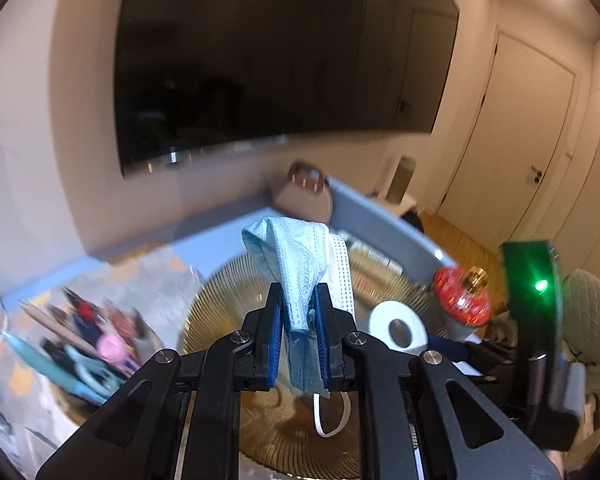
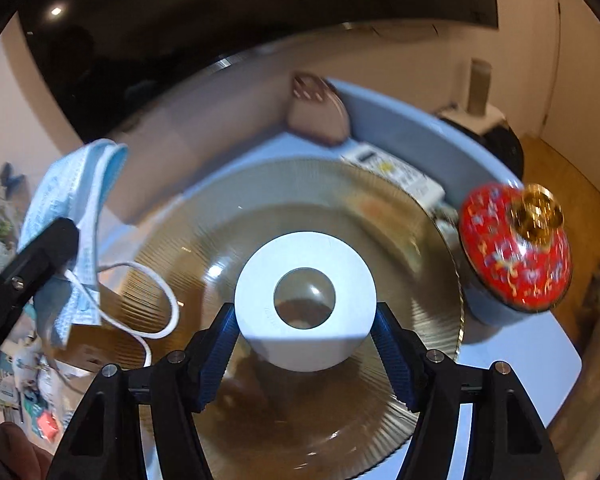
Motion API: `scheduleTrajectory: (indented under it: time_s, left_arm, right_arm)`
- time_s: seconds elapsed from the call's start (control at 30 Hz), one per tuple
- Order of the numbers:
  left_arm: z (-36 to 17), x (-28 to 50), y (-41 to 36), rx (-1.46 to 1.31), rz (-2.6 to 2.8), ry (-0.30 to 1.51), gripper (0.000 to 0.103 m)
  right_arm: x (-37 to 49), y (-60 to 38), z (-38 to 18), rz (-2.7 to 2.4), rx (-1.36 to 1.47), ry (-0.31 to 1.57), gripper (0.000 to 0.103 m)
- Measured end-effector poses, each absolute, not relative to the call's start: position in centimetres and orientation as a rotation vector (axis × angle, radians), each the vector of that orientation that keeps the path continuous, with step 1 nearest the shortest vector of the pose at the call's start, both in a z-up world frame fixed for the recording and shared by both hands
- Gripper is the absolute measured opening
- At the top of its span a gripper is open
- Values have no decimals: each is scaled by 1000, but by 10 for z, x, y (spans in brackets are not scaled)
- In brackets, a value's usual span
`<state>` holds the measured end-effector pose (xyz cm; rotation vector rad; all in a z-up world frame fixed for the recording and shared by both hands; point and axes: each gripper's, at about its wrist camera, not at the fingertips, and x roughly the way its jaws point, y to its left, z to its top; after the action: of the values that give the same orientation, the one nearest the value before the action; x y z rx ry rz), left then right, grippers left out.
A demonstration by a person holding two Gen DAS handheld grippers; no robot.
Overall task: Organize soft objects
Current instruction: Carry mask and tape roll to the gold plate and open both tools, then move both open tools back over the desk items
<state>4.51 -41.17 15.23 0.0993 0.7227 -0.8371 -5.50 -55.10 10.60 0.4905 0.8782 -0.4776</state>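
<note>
Gold ribbed platter (image 2: 380,216) fills the counter (image 2: 540,344) below both loads, so aim for its bare middle. Your right hand-held gripper (image 2: 305,334) clamps the white tape roll (image 2: 306,312) by its sides; lower it flat before easing off. Your left hand-held gripper (image 1: 299,312) pinches the blue face mask (image 1: 296,264), ear loop (image 1: 332,420) dangling; set it beside the roll, clear of the red jar (image 2: 512,248).

Two matte black grippers. Left gripper (image 1: 298,312): angular linkage arms, round silver screws at the pivots, triangular cut-outs, blue ribbed pads (image 1: 275,344). Right gripper (image 2: 305,344): same black links, silver screws, blue ridged pads (image 2: 394,354). Right of the left gripper, a black housing with a glowing green light (image 1: 541,285).
</note>
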Motion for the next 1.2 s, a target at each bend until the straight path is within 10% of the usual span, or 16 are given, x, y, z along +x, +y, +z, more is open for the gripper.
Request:
scheduleTrajectory:
  time_s: [0.27, 0.83, 1.2]
  left_arm:
    - [143, 41, -401, 73, -824, 743, 76]
    - [220, -20, -201, 37, -554, 559, 81]
    - [154, -18, -9, -54, -56, 702, 81]
  right_arm:
    - [-81, -563, 114, -515, 518, 873, 68]
    - [-77, -441, 176, -230, 404, 756, 69]
    - [-29, -264, 155, 66, 141, 813, 69]
